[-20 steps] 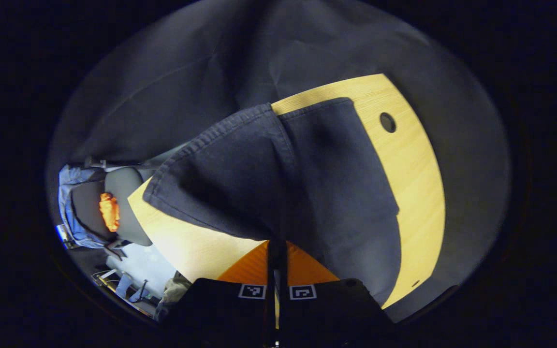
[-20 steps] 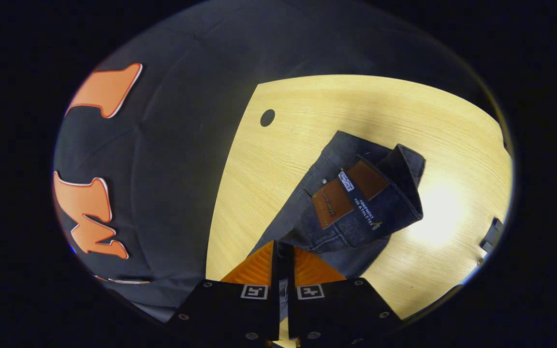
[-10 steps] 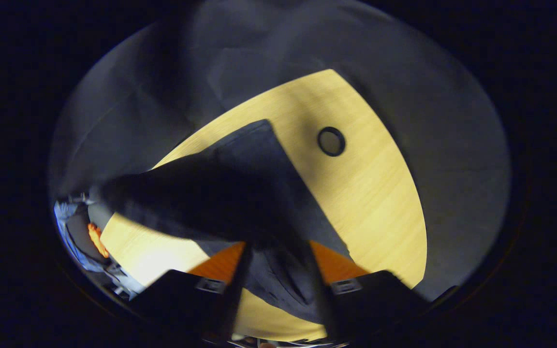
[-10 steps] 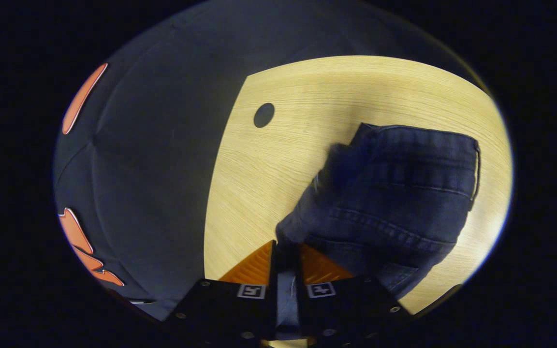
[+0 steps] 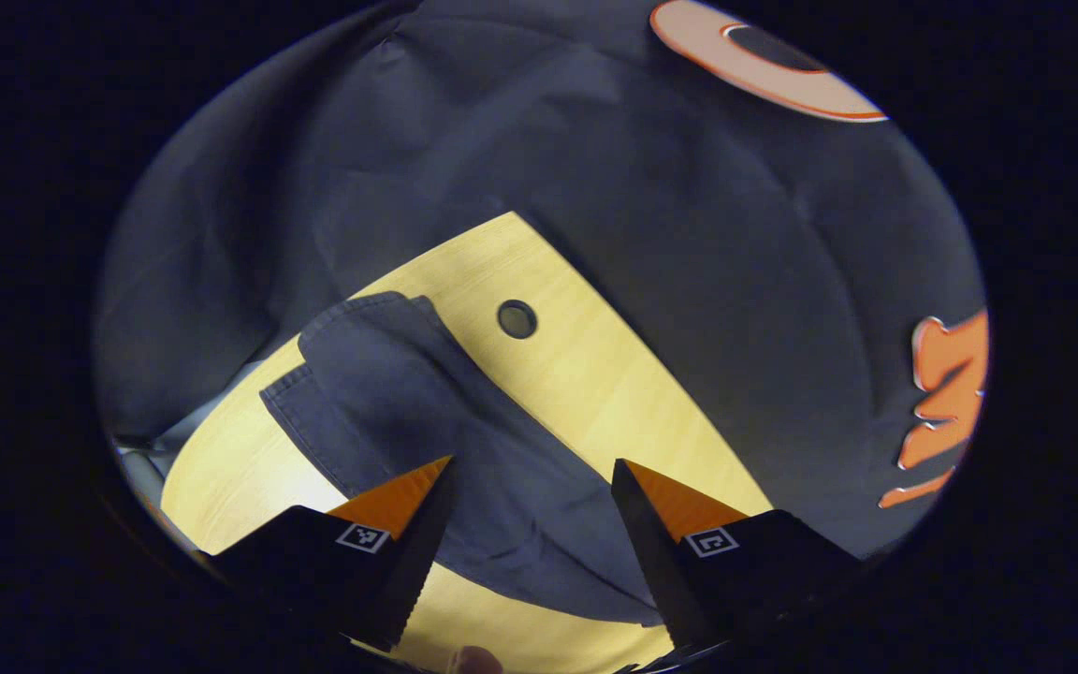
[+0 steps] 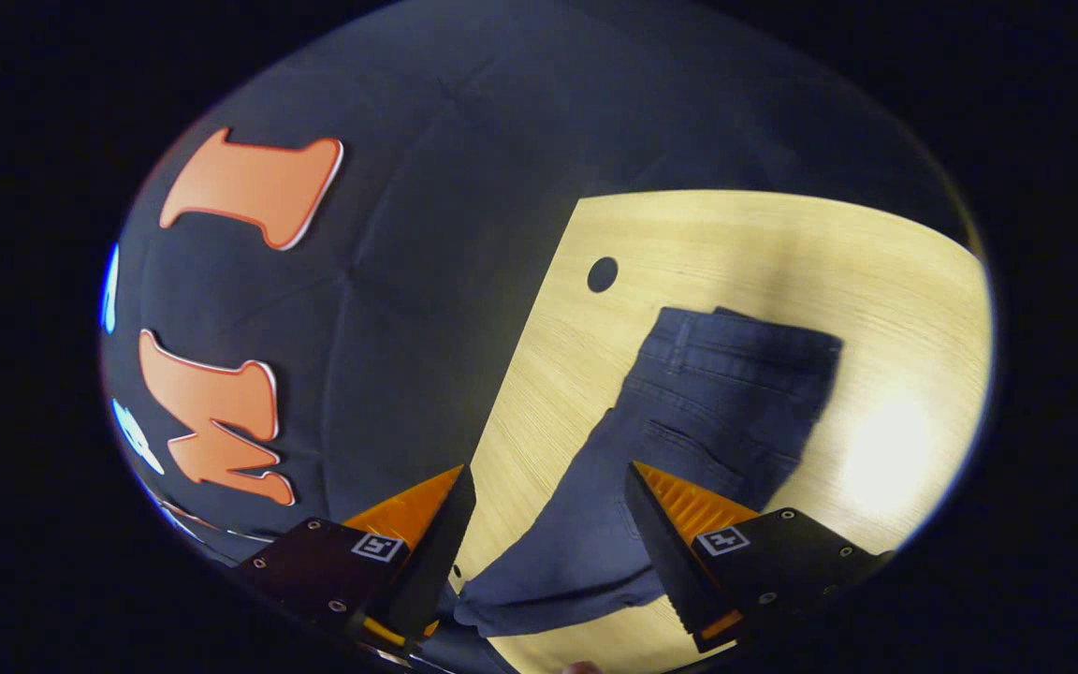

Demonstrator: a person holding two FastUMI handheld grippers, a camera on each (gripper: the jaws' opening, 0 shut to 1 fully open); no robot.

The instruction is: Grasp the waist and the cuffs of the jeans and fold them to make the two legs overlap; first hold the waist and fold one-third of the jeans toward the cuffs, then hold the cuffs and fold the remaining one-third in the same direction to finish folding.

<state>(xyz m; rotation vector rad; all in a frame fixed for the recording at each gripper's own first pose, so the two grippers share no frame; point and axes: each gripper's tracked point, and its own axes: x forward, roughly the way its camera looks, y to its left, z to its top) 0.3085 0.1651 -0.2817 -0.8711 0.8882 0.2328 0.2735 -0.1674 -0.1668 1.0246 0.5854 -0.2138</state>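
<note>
Jeans flat on the table, both tongs apart above them.

Left tongs (image 5: 531,468) spread wide over the dark jeans (image 5: 427,421), cuffs (image 5: 333,360) lying near the round hole (image 5: 517,319) in the wooden table (image 5: 614,393). Right tongs (image 6: 548,477) likewise apart, gripping nothing, over the jeans (image 6: 689,412), waist (image 6: 745,342) just beside the hole (image 6: 602,274) on the table (image 6: 876,281).
</note>
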